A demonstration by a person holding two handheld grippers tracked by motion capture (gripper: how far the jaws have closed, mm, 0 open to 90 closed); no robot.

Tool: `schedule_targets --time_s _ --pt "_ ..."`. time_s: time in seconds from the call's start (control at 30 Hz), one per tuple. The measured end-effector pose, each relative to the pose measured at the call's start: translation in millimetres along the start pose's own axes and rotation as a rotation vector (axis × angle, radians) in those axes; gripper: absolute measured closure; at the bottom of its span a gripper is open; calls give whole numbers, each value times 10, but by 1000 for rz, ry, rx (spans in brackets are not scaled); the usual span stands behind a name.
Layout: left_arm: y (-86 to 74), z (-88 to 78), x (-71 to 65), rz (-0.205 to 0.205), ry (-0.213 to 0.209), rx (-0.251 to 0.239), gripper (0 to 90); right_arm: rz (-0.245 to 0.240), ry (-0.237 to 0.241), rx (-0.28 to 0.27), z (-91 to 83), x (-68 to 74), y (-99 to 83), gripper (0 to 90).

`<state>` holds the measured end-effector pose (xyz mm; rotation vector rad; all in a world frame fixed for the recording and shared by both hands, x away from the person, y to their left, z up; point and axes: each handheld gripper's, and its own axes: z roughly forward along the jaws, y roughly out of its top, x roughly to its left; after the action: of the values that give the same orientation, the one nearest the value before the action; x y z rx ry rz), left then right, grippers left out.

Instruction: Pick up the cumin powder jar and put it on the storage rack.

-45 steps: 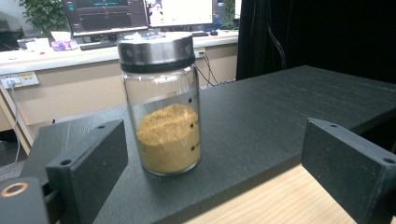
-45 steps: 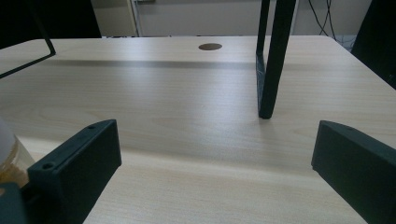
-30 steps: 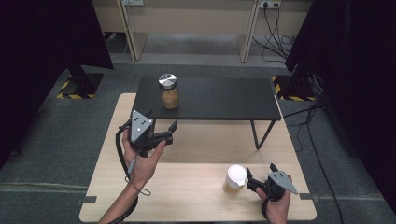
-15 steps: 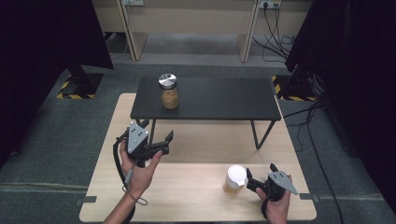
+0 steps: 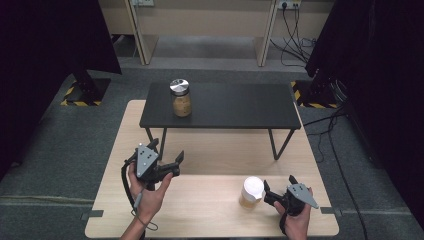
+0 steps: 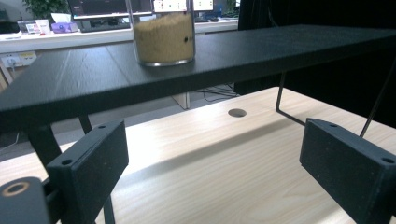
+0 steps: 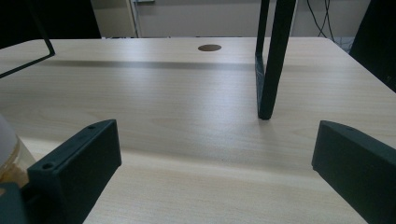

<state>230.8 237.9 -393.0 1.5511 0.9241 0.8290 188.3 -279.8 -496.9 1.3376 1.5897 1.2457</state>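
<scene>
A glass jar of tan grains with a silver lid stands at the left end of a low black shelf; the left gripper view has it up on the shelf top. My left gripper hovers open in front of the shelf's left legs, with nothing between its jaws. A second jar with a white lid sits on the wooden table near the front right. My right gripper is open just to its right, and that jar lies outside its left jaw.
The black shelf stands on thin legs, one of them straight ahead of the right gripper. The table has a round cable hole. Grey carpet surrounds the table, with black curtains at both sides.
The left gripper has sunk toward the table and come slightly nearer the person, still open. The right gripper and both jars have stayed where they were.
</scene>
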Motion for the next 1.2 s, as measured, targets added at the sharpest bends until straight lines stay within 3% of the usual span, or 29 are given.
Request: schedule_targets --time_s 0.4,0.7,1.2 --pt "-269 -34 -13 -14 -17 2 73 -3 -1 -1 -1 6 -2 13" --pt "-445 -49 -48 -2 -15 -10 73 -6 1 -1 -1 10 -3 13" --pt "-658 -6 5 -26 -12 49 74 -7 3 1 -1 19 1 13"
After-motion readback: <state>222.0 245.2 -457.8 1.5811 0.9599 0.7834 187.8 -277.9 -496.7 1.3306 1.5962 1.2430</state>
